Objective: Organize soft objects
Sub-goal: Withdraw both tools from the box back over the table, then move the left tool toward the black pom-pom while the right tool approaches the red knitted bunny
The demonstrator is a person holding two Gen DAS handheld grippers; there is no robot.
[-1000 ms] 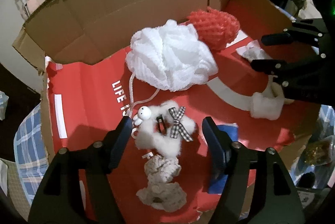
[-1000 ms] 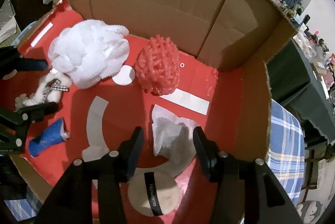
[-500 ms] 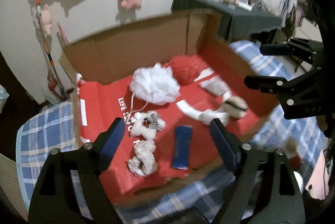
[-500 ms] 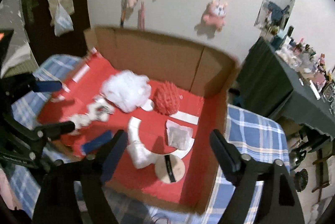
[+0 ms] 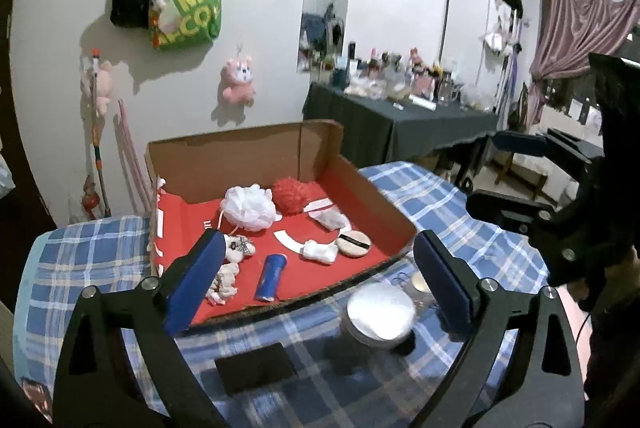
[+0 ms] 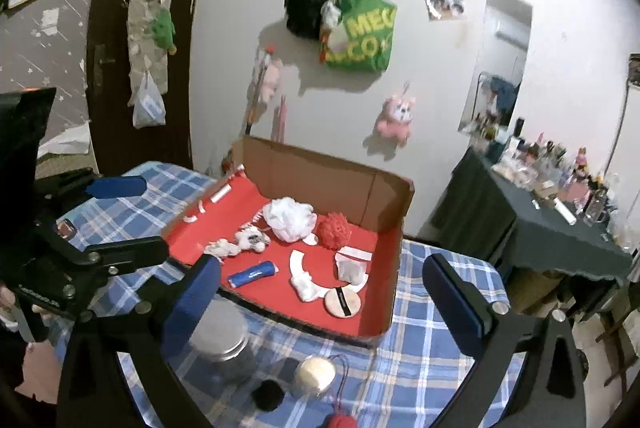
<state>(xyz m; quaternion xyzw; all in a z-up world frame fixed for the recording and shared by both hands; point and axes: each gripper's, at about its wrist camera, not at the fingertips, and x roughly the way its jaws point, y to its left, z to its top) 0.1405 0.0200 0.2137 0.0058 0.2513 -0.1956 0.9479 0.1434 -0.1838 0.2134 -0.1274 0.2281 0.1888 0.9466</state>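
Where the blue plaid surface [image 5: 448, 196] spreads widest, a cardboard box [image 5: 240, 158] with a red lining sits on it, holding all the soft things. A white mesh pouf [image 5: 250, 206] lies touching a red pouf [image 5: 294, 197] near the back wall. Just in front of them are a grey-white pouch [image 5: 331, 219], a round powder puff [image 5: 353, 244] with a black band, a white fluffy piece [image 5: 319, 252], a blue tube [image 5: 272, 276], a fluffy white toy [image 5: 239, 247] with a checked bow, and a cream scrunchie [image 5: 224, 284] at the front left. Outside the box, a round metal tin [image 5: 380, 314] stands near its front wall.

Both grippers hang well back from the box, tilted down toward it. The left gripper [image 5: 316, 280] has just been spreading its jaws, wide and empty; the right gripper [image 6: 320, 296] likewise, nothing between them.
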